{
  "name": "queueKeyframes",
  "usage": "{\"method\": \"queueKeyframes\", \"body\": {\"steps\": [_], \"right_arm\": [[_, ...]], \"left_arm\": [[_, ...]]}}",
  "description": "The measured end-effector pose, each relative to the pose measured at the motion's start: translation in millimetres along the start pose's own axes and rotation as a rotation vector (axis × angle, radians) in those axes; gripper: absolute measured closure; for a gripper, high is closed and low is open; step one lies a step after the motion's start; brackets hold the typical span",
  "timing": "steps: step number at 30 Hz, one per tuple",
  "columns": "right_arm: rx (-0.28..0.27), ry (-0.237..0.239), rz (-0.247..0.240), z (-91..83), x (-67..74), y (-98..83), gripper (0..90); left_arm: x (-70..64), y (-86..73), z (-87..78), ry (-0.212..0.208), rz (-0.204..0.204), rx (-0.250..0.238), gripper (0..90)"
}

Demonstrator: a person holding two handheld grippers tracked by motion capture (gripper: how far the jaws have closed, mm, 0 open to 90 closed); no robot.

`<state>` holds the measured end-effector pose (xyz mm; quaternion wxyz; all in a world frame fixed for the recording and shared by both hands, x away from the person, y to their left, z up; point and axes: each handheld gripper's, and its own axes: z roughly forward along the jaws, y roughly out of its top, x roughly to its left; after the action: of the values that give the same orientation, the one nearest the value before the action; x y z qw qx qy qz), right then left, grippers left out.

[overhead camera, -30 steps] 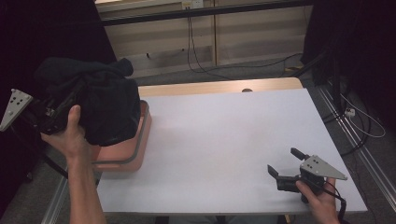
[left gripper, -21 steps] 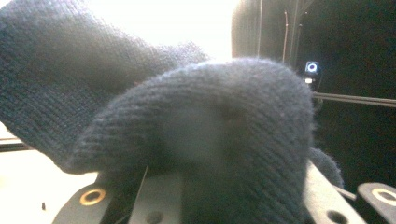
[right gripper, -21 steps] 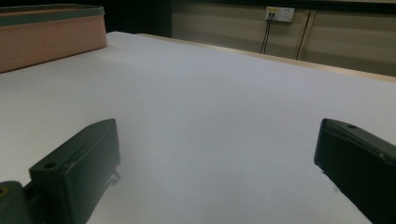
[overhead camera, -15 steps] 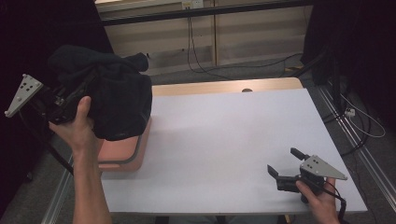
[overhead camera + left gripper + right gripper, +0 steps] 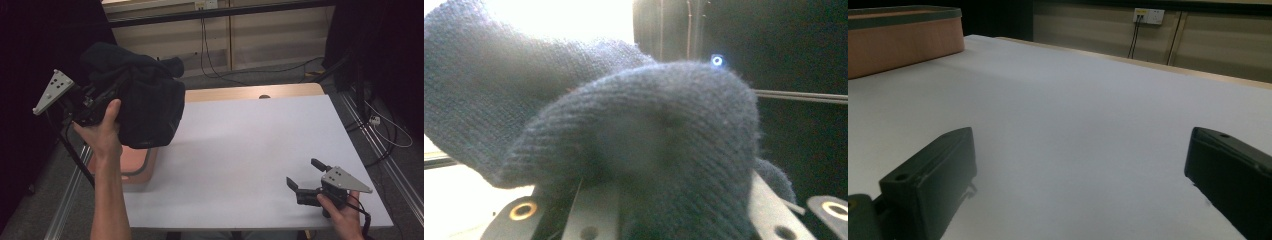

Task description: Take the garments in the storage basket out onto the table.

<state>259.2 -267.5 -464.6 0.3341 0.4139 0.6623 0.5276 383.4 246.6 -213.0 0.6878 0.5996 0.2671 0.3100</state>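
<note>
Item: dark knitted garment (image 5: 145,105), bunched, held up in the air above the left end of the table (image 5: 240,150), over the pink tray (image 5: 137,167) that sits at that edge. We carry it with the left gripper (image 5: 107,97), whose jaws are clenched on a thick fold of the knit; the left gripper view has the wool (image 5: 634,150) heaped right over the jaws. Our right gripper (image 5: 305,186) rests low at the near right corner of the table, jaws spread wide with nothing between them, bare white surface ahead of it and the tray (image 5: 903,40) well off to its far left. Step in hand, as we judge it: the lift and carry of the garment out of the tray toward the open tabletop. Next move, as we judge it: bring the bundle over the clear middle, lower it, and let the right gripper take a free edge so the cloth can be spread.
</note>
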Motion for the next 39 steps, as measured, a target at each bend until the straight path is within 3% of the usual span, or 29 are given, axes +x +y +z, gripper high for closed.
{"method": "queueKeyframes", "body": {"steps": [8, 12, 18, 31, 39], "right_arm": [[0.001, 0.002, -0.003, 0.0, 0.0, 0.0, 0.0], [0.001, 0.005, -0.005, -0.3, 0.2, -0.1, 0.0], [0.0, 0.006, -0.005, -0.4, 0.2, -0.1, 0.0], [-0.002, 0.011, -0.004, -0.7, 0.4, -0.1, 0.0], [-0.001, 0.01, -0.005, -0.7, 0.4, 0.0, 0.0]], "left_arm": [[-19.7, -4.2, 24.6, -0.054, 0.015, 0.046, 73.3], [-29.5, -10.1, 37.3, -0.083, -0.024, 0.037, 73.3], [-40.6, -13.3, 51.0, -0.121, -0.019, 0.054, 73.3], [-59.9, -25.8, 71.7, -0.18, -0.061, 0.062, 73.3], [-72.6, -30.5, 86.7, -0.218, -0.063, 0.081, 73.3]]}}
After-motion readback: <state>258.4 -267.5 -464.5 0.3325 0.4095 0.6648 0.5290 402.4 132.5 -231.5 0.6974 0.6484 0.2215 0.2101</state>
